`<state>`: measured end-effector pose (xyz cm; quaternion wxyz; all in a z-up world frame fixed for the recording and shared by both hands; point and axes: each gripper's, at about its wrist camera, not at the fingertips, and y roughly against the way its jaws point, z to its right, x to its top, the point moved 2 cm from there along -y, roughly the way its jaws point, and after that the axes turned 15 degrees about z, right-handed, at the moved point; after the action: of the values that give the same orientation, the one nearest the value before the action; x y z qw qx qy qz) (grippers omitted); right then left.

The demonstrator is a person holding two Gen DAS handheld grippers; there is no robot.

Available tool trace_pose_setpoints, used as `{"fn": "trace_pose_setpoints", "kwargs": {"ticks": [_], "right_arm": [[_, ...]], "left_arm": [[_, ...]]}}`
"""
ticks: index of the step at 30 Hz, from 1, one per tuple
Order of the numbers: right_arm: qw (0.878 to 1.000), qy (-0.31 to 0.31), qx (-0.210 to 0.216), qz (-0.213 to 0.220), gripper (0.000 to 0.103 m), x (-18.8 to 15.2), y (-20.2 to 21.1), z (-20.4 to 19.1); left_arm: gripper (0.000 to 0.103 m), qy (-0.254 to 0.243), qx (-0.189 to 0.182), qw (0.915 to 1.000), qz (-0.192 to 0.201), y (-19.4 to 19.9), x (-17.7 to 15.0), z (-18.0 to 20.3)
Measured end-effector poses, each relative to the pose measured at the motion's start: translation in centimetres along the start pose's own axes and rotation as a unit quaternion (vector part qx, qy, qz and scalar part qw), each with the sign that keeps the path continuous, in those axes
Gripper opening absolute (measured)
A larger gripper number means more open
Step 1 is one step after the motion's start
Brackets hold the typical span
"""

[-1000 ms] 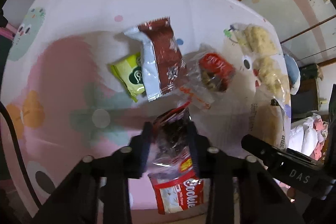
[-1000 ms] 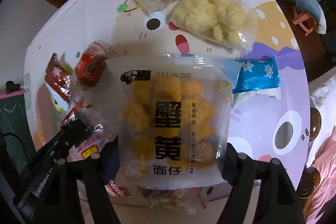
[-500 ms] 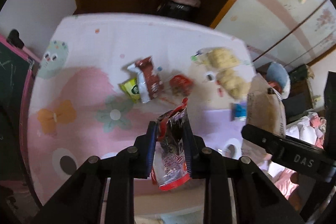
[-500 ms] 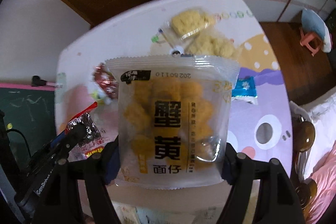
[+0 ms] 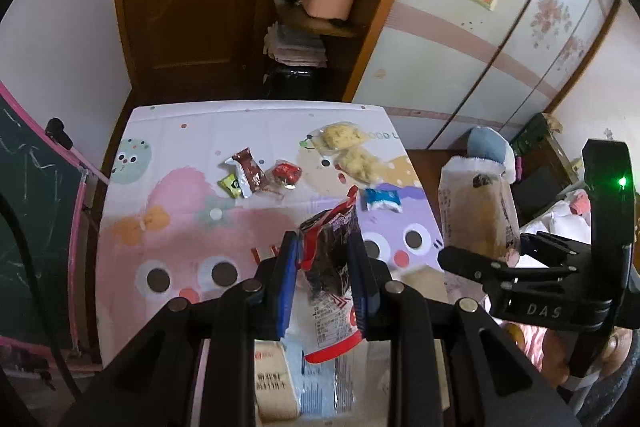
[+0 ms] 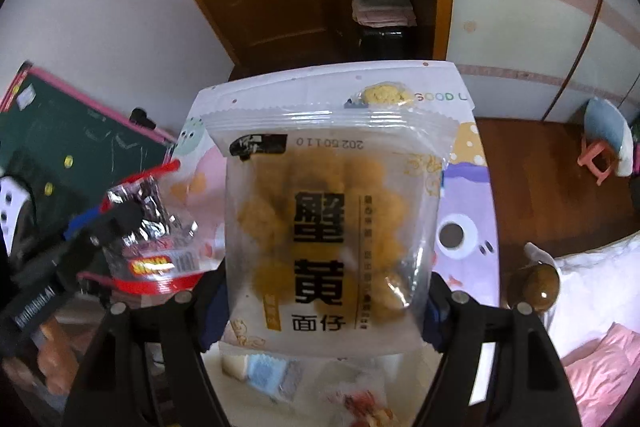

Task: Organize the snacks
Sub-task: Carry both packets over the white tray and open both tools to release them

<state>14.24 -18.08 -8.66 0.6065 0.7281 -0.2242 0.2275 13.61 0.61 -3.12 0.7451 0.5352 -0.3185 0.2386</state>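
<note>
- Red-edged cookie packet (image 5: 334,267), small print unreadable, clamped upright between the blue pads of the left gripper (image 5: 325,281), above the table's near edge.
- Clear bag of yellow puffed snacks (image 6: 334,227), printed "蟹黄 面仔" and "20250110" reversed, gripped at both side edges by the right gripper (image 6: 320,311), held off the table.
- Left on the cartoon tablecloth (image 5: 180,219), lettered "GOOD": brown-and-white wrapper (image 5: 246,173) overlapping a green packet (image 5: 228,183), red-wrapped snack (image 5: 286,173) just beside, two pale clear bags (image 5: 346,151), blue packet (image 5: 382,199).
- More packets (image 5: 276,379) below the grippers, print too small to read.
</note>
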Motion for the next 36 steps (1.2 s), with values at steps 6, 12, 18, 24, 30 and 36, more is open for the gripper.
{"fn": "trace_pose_setpoints", "kwargs": {"ticks": [6, 12, 18, 24, 30, 36], "right_arm": [[1.0, 0.018, 0.001, -0.018, 0.076, -4.6, 2.4, 0.4], [0.998, 0.021, -0.002, -0.057, 0.076, -9.1, 2.4, 1.3], [0.995, 0.018, -0.016, -0.092, 0.076, -12.5, 1.6, 1.8], [0.994, 0.025, -0.025, -0.099, 0.081, -13.6, 1.7, 2.0], [0.993, 0.011, -0.023, -0.112, 0.083, -14.0, 1.5, 2.3], [0.994, 0.002, -0.028, -0.105, 0.084, -13.7, 1.7, 2.3]], "left_arm": [[0.023, -0.017, 0.011, 0.9994, -0.027, 1.8, -4.5, 2.0], [0.023, -0.031, 0.026, 0.9963, -0.076, 0.8, -9.9, 3.4], [0.023, -0.033, 0.039, 0.9935, -0.102, 0.0, -12.8, 3.9], [0.023, -0.031, 0.048, 0.9919, -0.113, 0.0, -13.8, 4.1], [0.027, -0.032, 0.058, 0.9911, -0.116, 0.3, -14.1, 3.9], [0.064, -0.04, 0.07, 0.9908, -0.109, 1.1, -14.0, 4.1]]}}
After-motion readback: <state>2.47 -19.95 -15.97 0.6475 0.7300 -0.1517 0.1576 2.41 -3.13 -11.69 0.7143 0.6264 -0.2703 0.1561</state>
